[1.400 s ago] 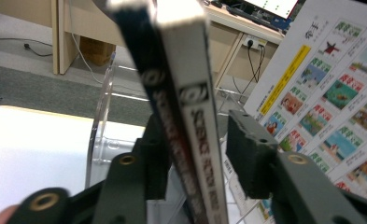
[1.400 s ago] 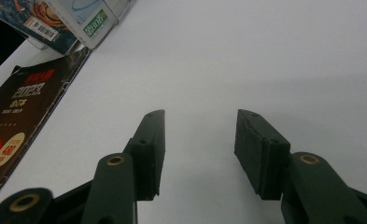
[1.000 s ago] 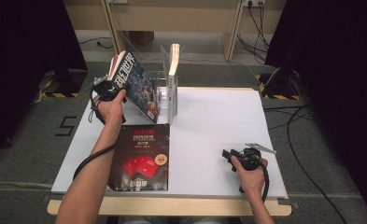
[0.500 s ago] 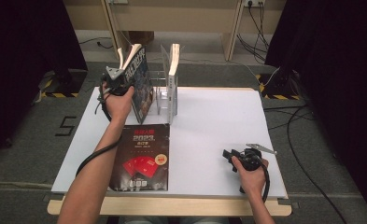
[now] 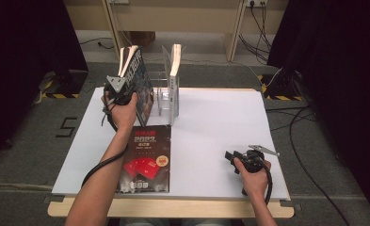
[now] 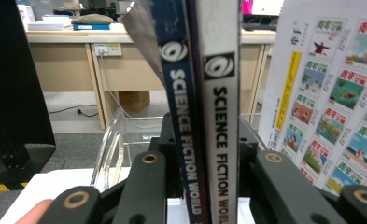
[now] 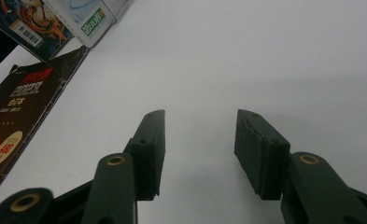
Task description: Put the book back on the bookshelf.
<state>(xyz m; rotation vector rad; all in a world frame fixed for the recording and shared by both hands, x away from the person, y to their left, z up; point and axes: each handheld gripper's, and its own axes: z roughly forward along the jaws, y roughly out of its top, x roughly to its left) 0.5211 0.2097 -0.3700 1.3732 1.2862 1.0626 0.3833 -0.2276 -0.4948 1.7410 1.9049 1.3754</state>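
A person sits at a white counter (image 5: 211, 141) with a hand-held claw in each hand. The left claw (image 5: 121, 92) is raised at the far left of the counter and is clamped on two magazines (image 5: 138, 84) held upright together; in the left claw view their spines, both reading "Science Fiction World", stand between the two black jaws (image 6: 204, 154), which press on them from either side after just easing a little wider. The magazines are lifted beside a clear acrylic rack (image 5: 161, 99) at the far edge of the counter. In the rack, just to the right of the held pair, stands another upright book (image 5: 174, 82), whose cover of small coloured pictures shows in the left claw view (image 6: 330, 102). A dark magazine with a red design and "2023" on its cover (image 5: 145, 157) lies flat on the counter, near the person's left forearm. The right claw (image 5: 241, 157) rests low over the near right part of the counter, well apart from the rack; its jaws stand apart with bare white surface between them (image 7: 200, 149).
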